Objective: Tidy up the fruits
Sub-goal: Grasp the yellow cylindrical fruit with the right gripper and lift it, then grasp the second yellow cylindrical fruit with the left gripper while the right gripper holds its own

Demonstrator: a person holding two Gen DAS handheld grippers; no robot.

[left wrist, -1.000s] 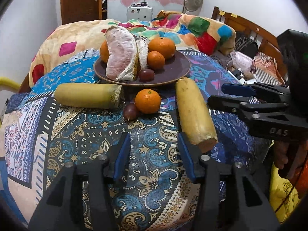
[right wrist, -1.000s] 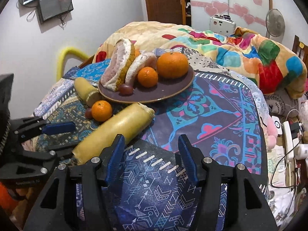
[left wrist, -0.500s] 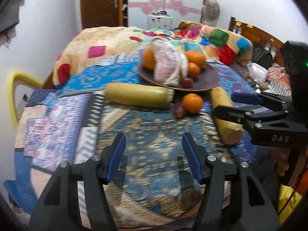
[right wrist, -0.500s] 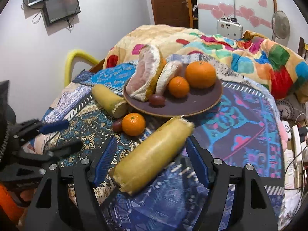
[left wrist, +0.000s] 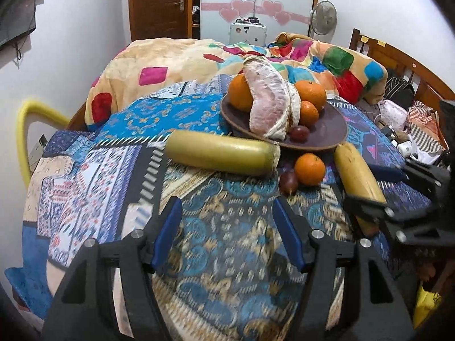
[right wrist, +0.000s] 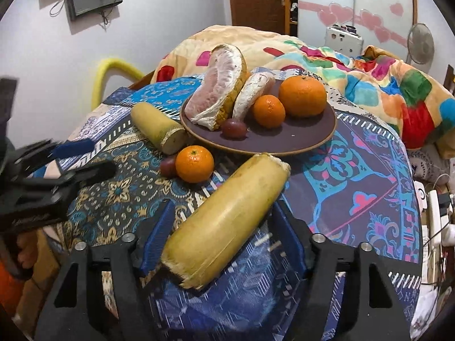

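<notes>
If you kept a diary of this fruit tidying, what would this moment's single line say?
right hand-held gripper: open, straddling near yellow stalk | left hand-held gripper: open, empty, over cloth | loose orange beside plate

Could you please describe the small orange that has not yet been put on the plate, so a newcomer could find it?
Find the round dark brown plate of fruit on the patterned tablecloth. Just before its near rim sits a small loose orange, with a little dark red fruit against it. It is the only orange off the plate.
</notes>
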